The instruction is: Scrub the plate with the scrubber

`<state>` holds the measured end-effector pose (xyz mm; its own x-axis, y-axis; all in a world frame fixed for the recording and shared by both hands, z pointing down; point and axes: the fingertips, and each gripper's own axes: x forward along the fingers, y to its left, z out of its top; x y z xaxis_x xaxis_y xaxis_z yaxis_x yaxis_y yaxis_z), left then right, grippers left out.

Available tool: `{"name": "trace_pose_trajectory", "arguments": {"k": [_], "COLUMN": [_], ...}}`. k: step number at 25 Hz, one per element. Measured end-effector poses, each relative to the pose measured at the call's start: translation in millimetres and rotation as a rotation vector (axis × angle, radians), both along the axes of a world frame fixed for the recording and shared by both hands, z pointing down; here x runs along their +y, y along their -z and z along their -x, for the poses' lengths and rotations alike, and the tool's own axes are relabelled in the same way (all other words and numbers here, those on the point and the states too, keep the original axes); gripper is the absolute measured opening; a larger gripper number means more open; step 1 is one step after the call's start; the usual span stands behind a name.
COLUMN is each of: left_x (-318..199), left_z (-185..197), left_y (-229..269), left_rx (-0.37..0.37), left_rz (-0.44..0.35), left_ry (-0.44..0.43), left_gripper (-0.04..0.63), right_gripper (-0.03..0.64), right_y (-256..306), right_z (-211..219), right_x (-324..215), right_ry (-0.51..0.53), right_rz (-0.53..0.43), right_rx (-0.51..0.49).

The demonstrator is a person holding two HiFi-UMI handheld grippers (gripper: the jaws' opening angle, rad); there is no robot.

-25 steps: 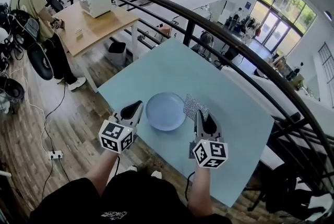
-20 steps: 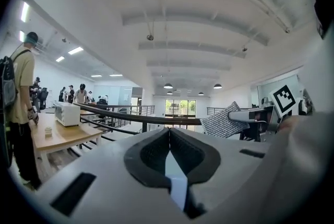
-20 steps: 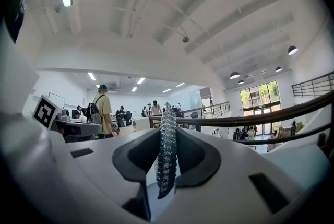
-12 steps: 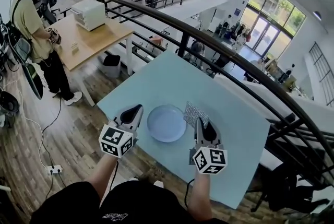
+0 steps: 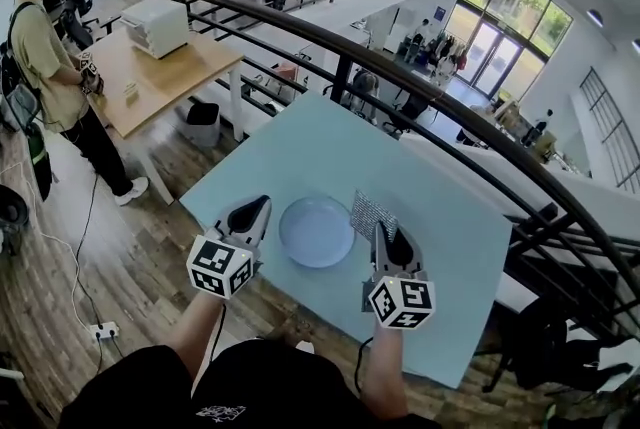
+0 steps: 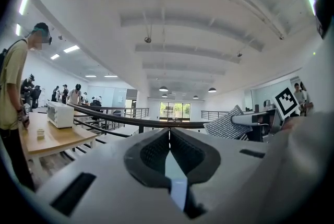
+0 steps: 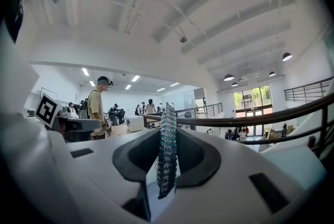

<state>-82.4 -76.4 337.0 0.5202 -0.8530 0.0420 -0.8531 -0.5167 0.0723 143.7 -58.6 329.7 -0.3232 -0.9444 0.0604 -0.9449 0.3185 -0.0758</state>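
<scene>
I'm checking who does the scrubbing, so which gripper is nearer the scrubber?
Right. The right gripper is shut on the scrubber, holding it just beside the plate. The left gripper, jaws together, sits across the plate from it.

One plate (image 5: 316, 230), one scrubber (image 5: 371, 211), one desk (image 5: 300, 152), and two grippers: the left hand-held gripper (image 5: 261, 204) and the right hand-held gripper (image 5: 384, 229).

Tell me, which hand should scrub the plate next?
The right. The right gripper is shut on the scrubber, just beside the plate. The left gripper is shut on nothing.
</scene>
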Motion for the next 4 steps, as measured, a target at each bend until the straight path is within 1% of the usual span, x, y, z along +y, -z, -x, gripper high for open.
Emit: {"name": "trace_pose_trajectory", "arguments": {"k": [4], "left_x": [-5.3], "left_z": [-5.2], "left_y": [0.4], "left_rx": [0.009], "left_rz": [0.005], "left_ry": [-0.007], "left_gripper": [0.011], "right_gripper": [0.084], "right_y": [-0.3], "right_z": [-4.0], "right_x": [-3.9], "right_ry": [0.000], "right_rz": [0.004], "right_rx": [0.001]}}
